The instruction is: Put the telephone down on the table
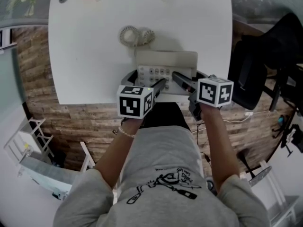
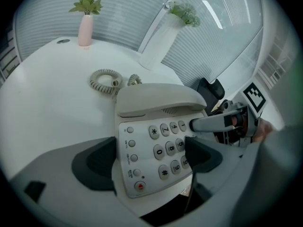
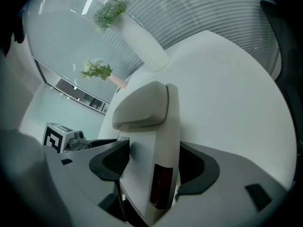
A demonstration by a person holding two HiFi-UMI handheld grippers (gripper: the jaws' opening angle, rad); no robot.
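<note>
A beige push-button telephone (image 1: 165, 64) with its handset (image 2: 161, 98) on the cradle lies at the near edge of the white table (image 1: 90, 56), its front part out over the edge. My left gripper (image 1: 160, 85) comes in from the near left, and in its own view it (image 2: 149, 157) is shut on the telephone's keypad end (image 2: 156, 150). From the near right, my right gripper (image 1: 179, 77) reaches in; in its own view it (image 3: 156, 167) is shut on the telephone's side (image 3: 151, 141). Whether the base touches the table I cannot tell.
The coiled cord (image 1: 135, 34) lies on the table just beyond the telephone. A pink vase (image 2: 85, 30) and a tall white vase (image 2: 158, 46) with flowers stand at the far edge. A black chair (image 1: 258, 74) is to the right, and a white rack (image 1: 28, 141) stands on the floor at the left.
</note>
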